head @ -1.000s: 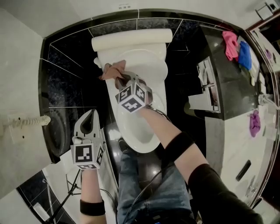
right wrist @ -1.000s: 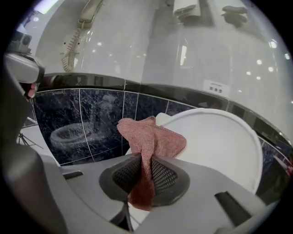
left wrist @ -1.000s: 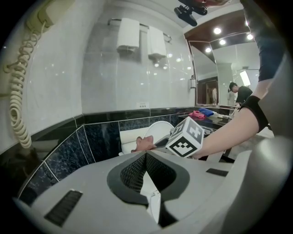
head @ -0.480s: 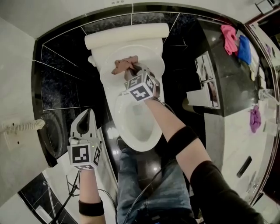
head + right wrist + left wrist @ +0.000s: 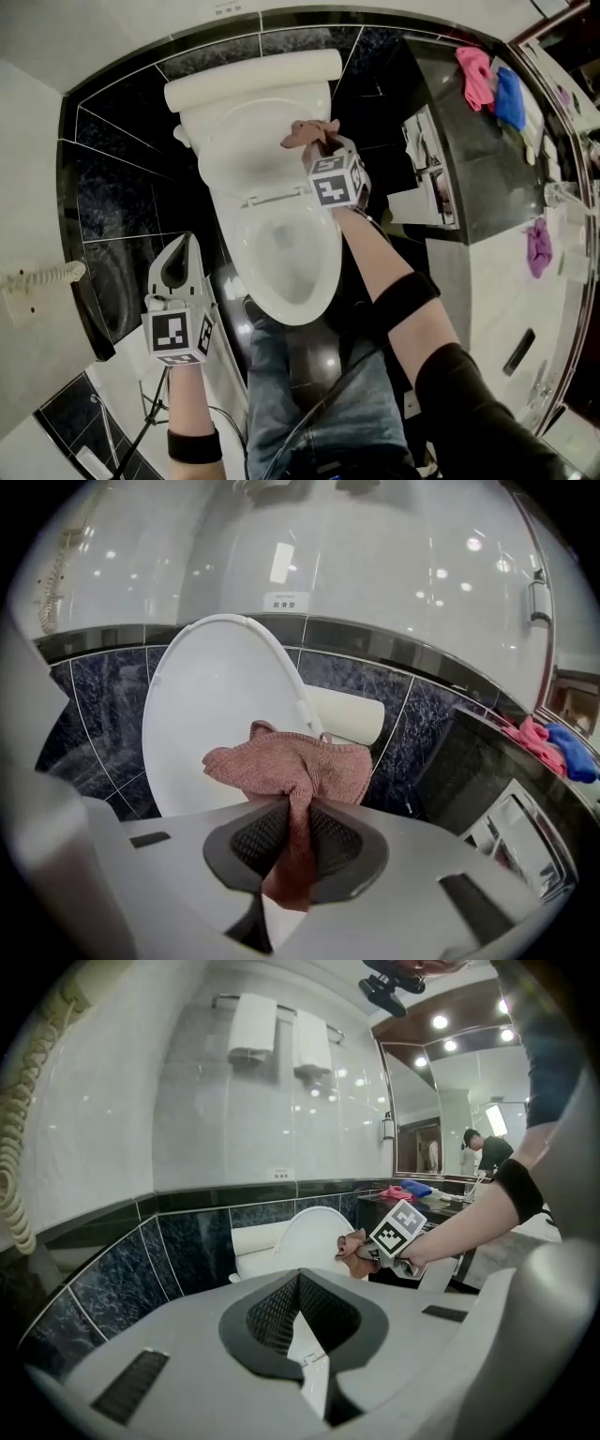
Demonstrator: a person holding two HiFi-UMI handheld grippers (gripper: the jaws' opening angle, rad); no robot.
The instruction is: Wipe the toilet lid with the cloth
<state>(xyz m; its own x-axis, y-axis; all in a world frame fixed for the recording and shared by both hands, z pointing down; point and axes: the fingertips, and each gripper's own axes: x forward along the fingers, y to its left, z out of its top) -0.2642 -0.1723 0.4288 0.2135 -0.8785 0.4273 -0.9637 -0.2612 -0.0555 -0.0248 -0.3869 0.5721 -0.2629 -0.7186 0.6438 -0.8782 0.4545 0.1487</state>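
Observation:
The white toilet lid stands raised against the cistern, over the open bowl. My right gripper is shut on a pinkish-brown cloth, which sits at the lid's right edge. In the right gripper view the cloth bunches out of the jaws in front of the lid. My left gripper hangs shut and empty to the left of the bowl, apart from it. From the left gripper view I see the lid, the cloth and the right gripper's marker cube.
Dark blue tiles line the wall behind and left of the toilet. A dark counter to the right carries pink and blue cloths. A coiled hose hangs on the left wall. The person's legs stand before the bowl.
My right gripper has swept the cloth from the lid's left side across to its right edge. The left gripper has barely shifted.

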